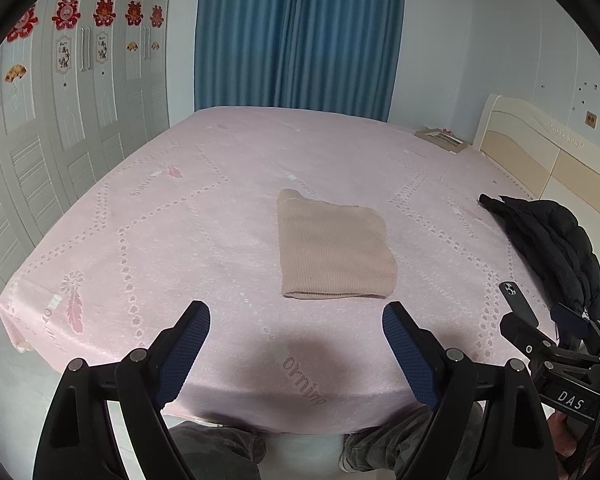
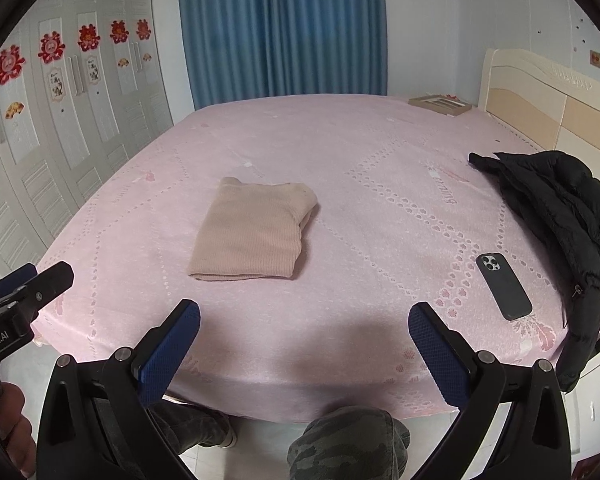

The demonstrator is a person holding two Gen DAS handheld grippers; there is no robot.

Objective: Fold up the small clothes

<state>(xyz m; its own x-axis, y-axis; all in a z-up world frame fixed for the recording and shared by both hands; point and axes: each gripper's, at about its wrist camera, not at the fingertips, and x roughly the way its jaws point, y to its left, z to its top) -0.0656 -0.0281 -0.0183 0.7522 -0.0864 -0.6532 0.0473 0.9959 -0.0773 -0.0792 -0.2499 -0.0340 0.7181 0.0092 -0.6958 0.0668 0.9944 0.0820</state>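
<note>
A beige ribbed knit garment (image 1: 332,248) lies folded into a neat rectangle on the pink bed sheet (image 1: 188,240). It shows in the right wrist view too, as the beige garment (image 2: 252,232), on the sheet (image 2: 380,184). My left gripper (image 1: 296,312) hangs open above the near part of the bed, short of the garment, with nothing between its blue pads. My right gripper (image 2: 304,314) is open as well, wide and empty, near the bed's front edge. The garment lies ahead and slightly left of it.
A dark phone (image 2: 504,286) lies on the sheet at the right, next to a black puffer jacket (image 2: 560,216). A flat box (image 2: 440,104) rests at the far right corner by the cream headboard (image 2: 540,96). White wardrobe doors (image 1: 60,120) stand left, blue curtains (image 1: 296,36) behind. A person's camouflage-trousered legs (image 2: 340,444) stand below.
</note>
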